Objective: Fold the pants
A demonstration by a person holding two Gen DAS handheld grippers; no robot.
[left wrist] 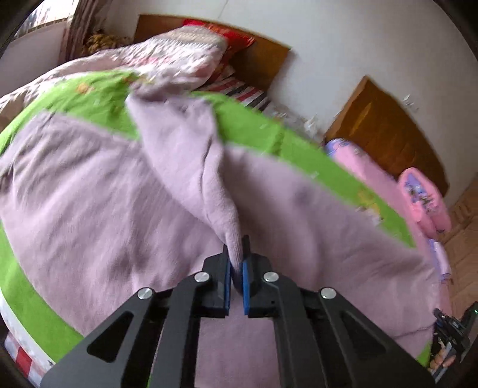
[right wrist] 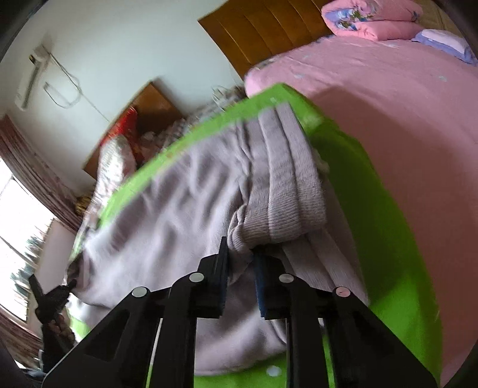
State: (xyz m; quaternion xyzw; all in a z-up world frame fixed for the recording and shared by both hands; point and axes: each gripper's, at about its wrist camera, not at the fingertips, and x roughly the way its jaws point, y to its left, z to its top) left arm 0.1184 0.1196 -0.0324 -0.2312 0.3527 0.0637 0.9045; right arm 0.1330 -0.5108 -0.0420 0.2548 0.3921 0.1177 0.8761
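Pale lilac pants (left wrist: 104, 191) lie spread on a green mat (left wrist: 89, 98) on a bed. My left gripper (left wrist: 237, 253) is shut on a pinched ridge of the pants' cloth, which rises from the pile to the blue pads. In the right wrist view the pants (right wrist: 167, 203) lie across the green mat (right wrist: 373, 209). My right gripper (right wrist: 240, 253) is shut on the ribbed waistband (right wrist: 286, 194), lifted off the mat. The other gripper shows at the lower right edge of the left wrist view (left wrist: 454, 328) and at the lower left of the right wrist view (right wrist: 50, 298).
A rumpled floral quilt (left wrist: 176, 56) and a red pillow (left wrist: 227, 35) lie at the wooden headboard (left wrist: 263, 59). A second bed with a pink sheet (right wrist: 373, 89) holds folded pink bedding (right wrist: 376, 18). A window (right wrist: 18, 215) is at the left.
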